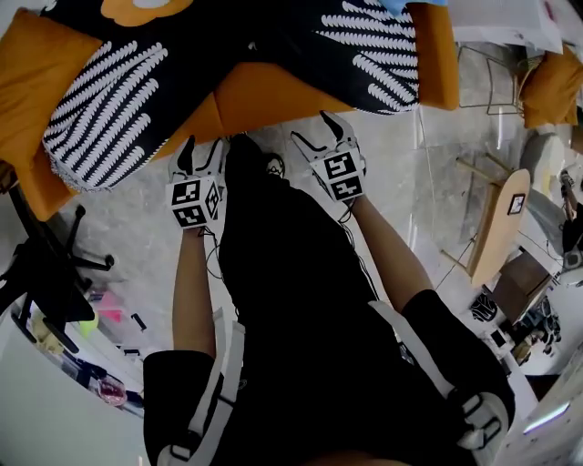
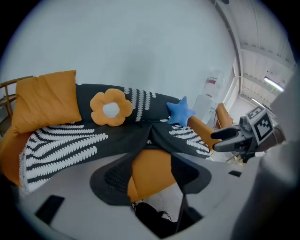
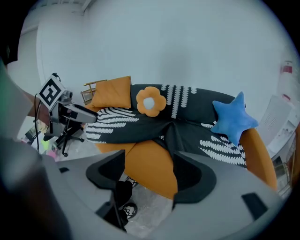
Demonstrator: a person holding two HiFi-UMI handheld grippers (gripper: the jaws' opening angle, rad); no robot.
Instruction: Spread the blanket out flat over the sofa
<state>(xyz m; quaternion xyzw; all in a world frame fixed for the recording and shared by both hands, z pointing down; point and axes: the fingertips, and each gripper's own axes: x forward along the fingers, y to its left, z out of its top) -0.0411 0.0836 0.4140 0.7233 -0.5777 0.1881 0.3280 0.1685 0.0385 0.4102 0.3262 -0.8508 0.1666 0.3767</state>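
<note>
Blanket (image 1: pixel 109 109): black fabric, white fern print; draped across orange upholstered sofa (image 1: pixel 264 96); front seat edge bare | left hand-held gripper (image 1: pixel 202 146): jaws apart, empty; near sofa front | right hand-held gripper (image 1: pixel 311 127): jaws apart, empty

Cut off by the head view's top edge: back of the sofa (image 1: pixel 264 96), upper part of the blanket (image 1: pixel 109 109), nearly all of the flower cushion (image 1: pixel 146 8) and the blue star cushion (image 1: pixel 396 5). Lower left, small clutter (image 1: pixel 91 359), perhaps desk items, too small to tell.
</note>
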